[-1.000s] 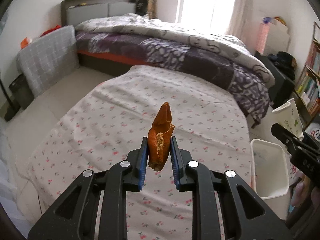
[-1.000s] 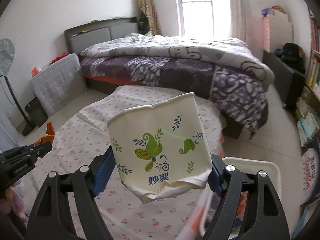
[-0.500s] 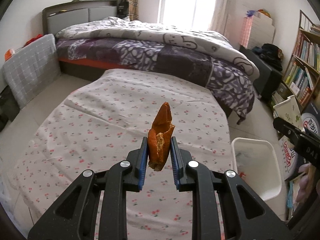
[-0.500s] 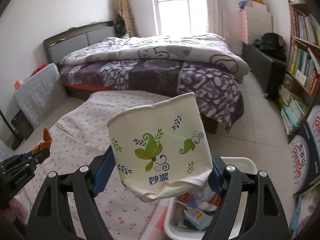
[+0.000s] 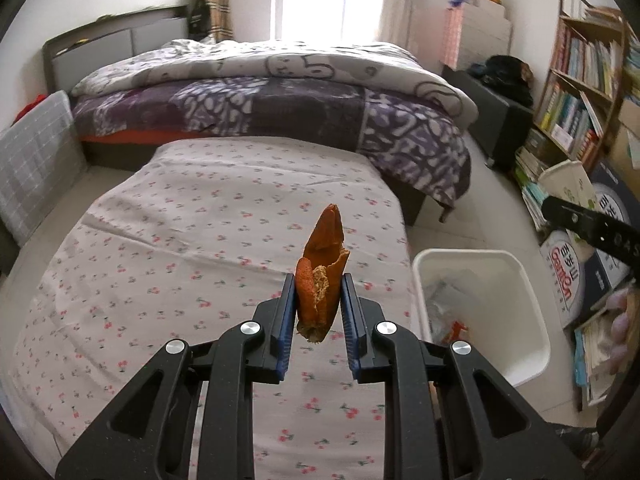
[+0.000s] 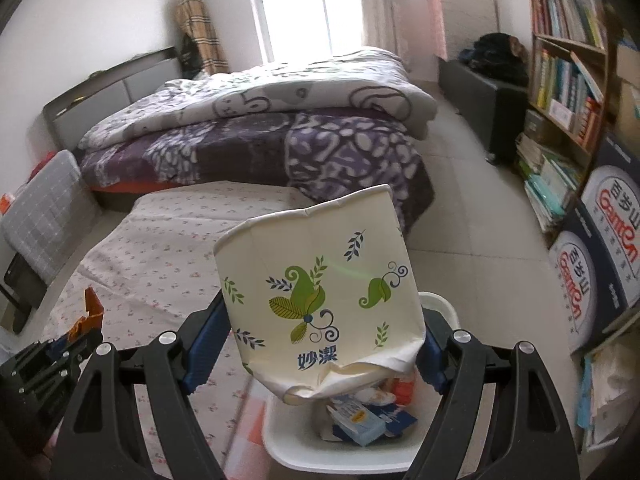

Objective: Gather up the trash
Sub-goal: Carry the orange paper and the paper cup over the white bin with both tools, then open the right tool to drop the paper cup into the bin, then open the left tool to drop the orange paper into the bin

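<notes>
The left gripper (image 5: 318, 312) has its jaws clamped on a piece of orange peel (image 5: 322, 268) at the centre of the left wrist frame, above the floral-cloth surface (image 5: 192, 248). The peel looks light, dry and curled, probably brittle at the edges; it is pinched low across its folded base, which seems the firmest spot, and the pointed tip stands free above the jaws

The right gripper (image 6: 320, 348) has its jaws pressed against the two sides of a paper cup (image 6: 320, 292) in the middle of the right wrist frame. The cup is thin-walled and very light; its bottom edge is already crumpled, so it gives under pressure rather than slipping. Holding across the lower body, as here, should be enough

The white bin (image 5: 520, 280) sits at the lower right of the left wrist frame, beside the surface, with wrappers inside. In the right wrist view the bin (image 6: 280, 436) lies directly below the cup, so letting go there would likely drop it in; the peel is off to the bin's left
</notes>
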